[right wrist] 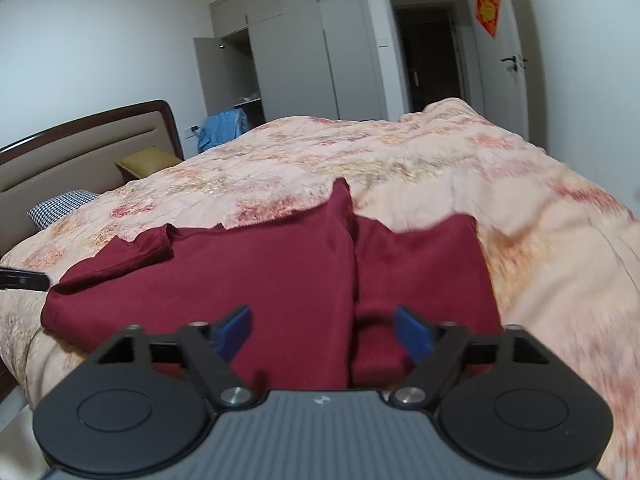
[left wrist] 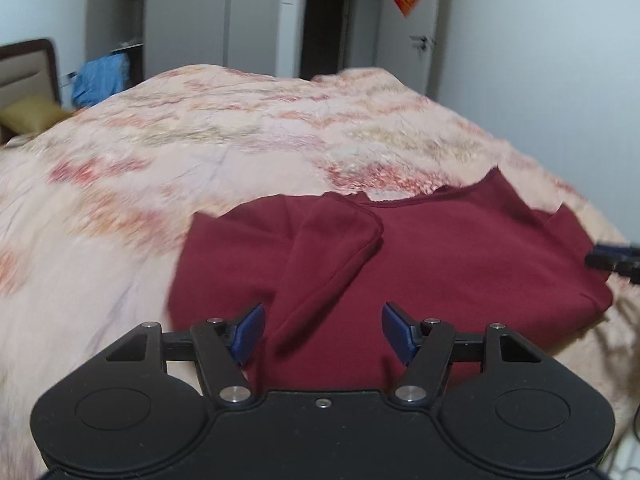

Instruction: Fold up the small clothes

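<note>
My left gripper [left wrist: 323, 334] and right gripper [right wrist: 322, 334] hang spread, gripping nothing, over the near hem of the maroon shirt [left wrist: 440, 264]. It lies on the bedspread [left wrist: 240, 132], sides folded inward; folding it crosswise looks left.

**Colours on the bed**

Dark red shirt [left wrist: 440, 256], plain, showing no print. Quilt [left wrist: 200, 152] showing pale peach with blotchy red, orange and olive streaks. Gripper pads [right wrist: 236, 330] showing blue on black linkages. Pillows: one mustard yellow [right wrist: 146, 162], one black-and-white houndstooth [right wrist: 60, 204]. Headboard [right wrist: 80, 148] showing beige, framed dark brown. Door hanging [right wrist: 488, 8] glowing red and gold.
</note>
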A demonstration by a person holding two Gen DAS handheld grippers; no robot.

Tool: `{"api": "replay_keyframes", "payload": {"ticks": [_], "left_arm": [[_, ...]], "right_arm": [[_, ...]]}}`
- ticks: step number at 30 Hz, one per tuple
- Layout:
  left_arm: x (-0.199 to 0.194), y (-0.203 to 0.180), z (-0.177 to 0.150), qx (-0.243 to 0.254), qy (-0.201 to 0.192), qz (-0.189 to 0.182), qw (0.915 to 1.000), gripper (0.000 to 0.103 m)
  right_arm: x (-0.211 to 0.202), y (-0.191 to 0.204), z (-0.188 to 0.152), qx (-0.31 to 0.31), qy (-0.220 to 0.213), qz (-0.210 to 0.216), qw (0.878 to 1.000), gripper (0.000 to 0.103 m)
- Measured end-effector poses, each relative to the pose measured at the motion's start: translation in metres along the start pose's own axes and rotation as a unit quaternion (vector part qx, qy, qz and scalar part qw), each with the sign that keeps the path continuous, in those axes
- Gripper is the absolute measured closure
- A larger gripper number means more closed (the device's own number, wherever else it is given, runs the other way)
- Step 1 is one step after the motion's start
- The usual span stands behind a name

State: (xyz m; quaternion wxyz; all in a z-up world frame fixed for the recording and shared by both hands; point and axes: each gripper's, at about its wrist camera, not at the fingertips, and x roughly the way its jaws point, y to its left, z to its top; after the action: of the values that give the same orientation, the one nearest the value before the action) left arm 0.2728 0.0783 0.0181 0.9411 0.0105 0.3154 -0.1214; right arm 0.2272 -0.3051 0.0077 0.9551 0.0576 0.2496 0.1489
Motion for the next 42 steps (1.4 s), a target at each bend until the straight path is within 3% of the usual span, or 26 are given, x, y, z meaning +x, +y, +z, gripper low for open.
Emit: {"api": "replay_keyframes", "payload": {"ticks": [5, 10, 12, 14, 15, 17, 19, 23, 25, 27, 28, 29, 31, 33, 36, 39, 42], "left_arm": [[0.042, -0.016, 0.018, 0.044, 0.039, 0.024, 0.9980, 0.036], [0.058, -0.035, 0.017, 0.112, 0.034, 0.052, 0.9917, 0.033], [0.063, -0.035, 0.019, 0.123, 0.030, 0.062, 0.9900, 0.040], [0.068, -0.032, 0.025, 0.117, 0.027, 0.067, 0.9905, 0.061], [0.069, -0.029, 0.028, 0.112, 0.026, 0.067, 0.9911, 0.065], [0.070, -0.022, 0.035, 0.100, 0.017, 0.063, 0.9928, 0.086], [0.070, -0.014, 0.041, 0.085, 0.010, 0.052, 0.9950, 0.095], [0.070, 0.004, 0.053, 0.045, -0.018, 0.057, 0.9972, 0.098], [0.068, 0.019, 0.061, 0.010, -0.038, 0.062, 0.9973, 0.098], [0.067, 0.036, 0.066, -0.027, -0.047, 0.059, 0.9968, 0.099], [0.068, 0.043, 0.069, -0.040, -0.051, 0.059, 0.9961, 0.099], [0.067, 0.047, 0.071, -0.047, -0.057, 0.061, 0.9954, 0.099], [0.063, 0.053, 0.074, -0.060, -0.081, 0.054, 0.9935, 0.099], [0.060, 0.056, 0.073, -0.076, -0.101, 0.048, 0.9909, 0.099], [0.076, 0.060, 0.070, -0.100, -0.077, 0.048, 0.9908, 0.099], [0.103, 0.073, 0.058, -0.145, -0.025, 0.046, 0.9880, 0.099], [0.116, 0.081, 0.047, -0.173, -0.010, 0.040, 0.9841, 0.098]], "right_arm": [[0.029, 0.007, 0.021, -0.023, 0.001, 0.004, 1.000, 0.006], [0.051, 0.006, 0.029, -0.028, 0.013, 0.009, 0.999, 0.002], [0.059, 0.005, 0.029, -0.037, 0.019, 0.007, 0.999, 0.002], [0.067, 0.004, 0.031, -0.046, 0.022, 0.002, 0.999, 0.002], [0.071, 0.003, 0.032, -0.049, 0.021, -0.001, 0.999, 0.003], [0.078, 0.003, 0.038, -0.054, 0.021, -0.006, 0.998, 0.011], [0.086, 0.003, 0.046, -0.059, 0.024, -0.004, 0.998, 0.022], [0.101, 0.004, 0.061, -0.073, 0.025, 0.002, 0.997, 0.042], [0.115, 0.003, 0.067, -0.074, 0.040, -0.003, 0.996, 0.046], [0.130, -0.001, 0.073, -0.070, 0.055, -0.014, 0.996, 0.063], [0.136, -0.004, 0.075, -0.066, 0.061, -0.019, 0.996, 0.084], [0.141, -0.007, 0.078, -0.063, 0.063, -0.023, 0.996, 0.097], [0.142, -0.010, 0.083, -0.062, 0.049, -0.031, 0.996, 0.097], [0.133, -0.012, 0.089, -0.059, 0.009, -0.041, 0.997, 0.097], [0.123, -0.015, 0.092, -0.051, -0.035, -0.064, 0.996, 0.097], [0.137, -0.022, 0.087, -0.042, -0.002, -0.071, 0.997, 0.097], [0.148, -0.029, 0.077, -0.027, 0.024, -0.074, 0.997, 0.097]]}}
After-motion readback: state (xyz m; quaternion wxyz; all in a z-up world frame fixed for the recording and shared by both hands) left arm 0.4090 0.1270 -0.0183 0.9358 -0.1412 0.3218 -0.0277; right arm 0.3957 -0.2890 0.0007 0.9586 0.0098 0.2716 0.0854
